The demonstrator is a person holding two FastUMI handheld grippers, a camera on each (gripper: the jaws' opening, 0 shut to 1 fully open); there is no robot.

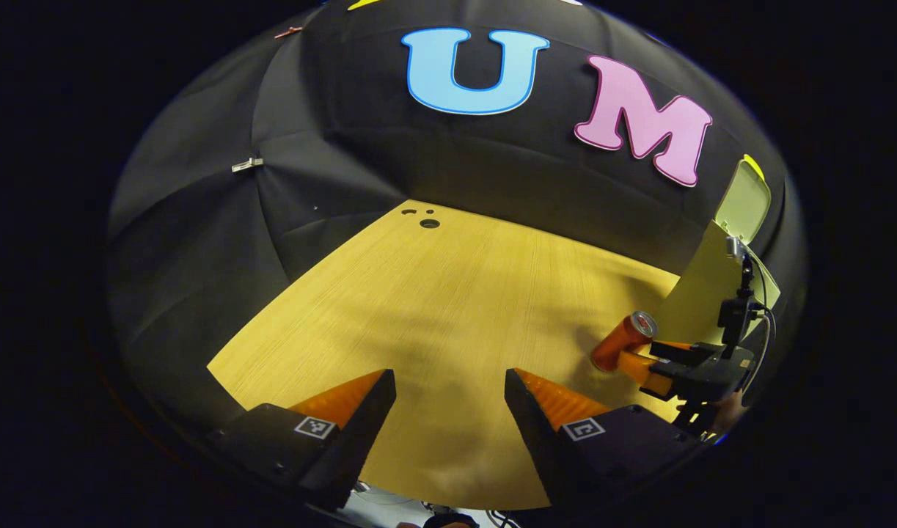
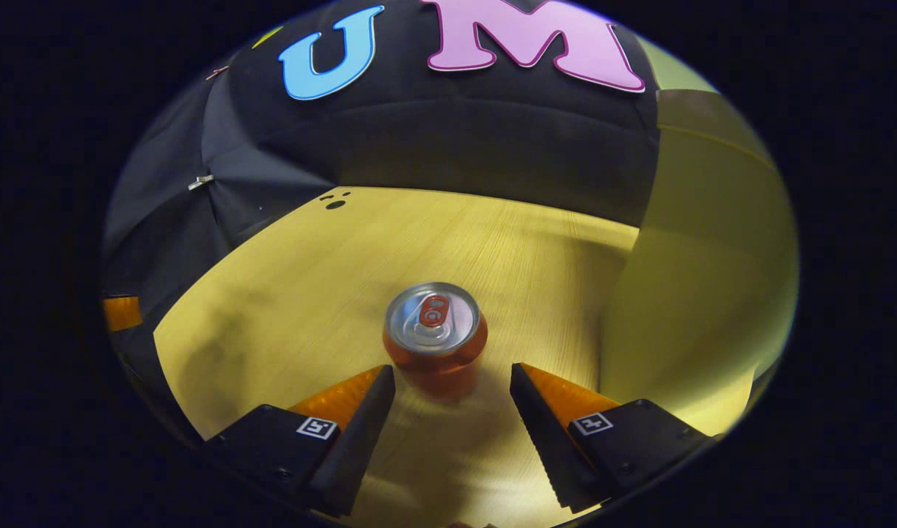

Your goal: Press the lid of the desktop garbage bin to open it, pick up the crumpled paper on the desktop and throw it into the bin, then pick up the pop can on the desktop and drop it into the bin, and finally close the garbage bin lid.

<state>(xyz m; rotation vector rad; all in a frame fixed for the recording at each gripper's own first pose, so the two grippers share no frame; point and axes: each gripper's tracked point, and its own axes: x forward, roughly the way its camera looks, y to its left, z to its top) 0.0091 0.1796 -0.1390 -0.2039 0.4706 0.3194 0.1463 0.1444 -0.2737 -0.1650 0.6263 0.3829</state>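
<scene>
An orange-red pop can (image 2: 435, 337) stands upright on the wooden table (image 2: 287, 293), its silver top facing the right gripper view. My right gripper (image 2: 452, 378) is open, its fingertips on either side of the can's base with gaps on both sides. The pale yellow-green bin (image 2: 697, 293) rises close on the right. In the left gripper view the can (image 1: 624, 341) sits at the tips of the right gripper (image 1: 634, 361), in front of the bin (image 1: 701, 293), whose lid (image 1: 744, 202) stands raised. My left gripper (image 1: 450, 385) hangs open over bare table with nothing between its fingers.
Small dark holes (image 1: 428, 222) mark the table's far corner. The black cloth wall closes off the back and left. A piece of the left gripper (image 2: 120, 312) shows at the far left edge of the right gripper view.
</scene>
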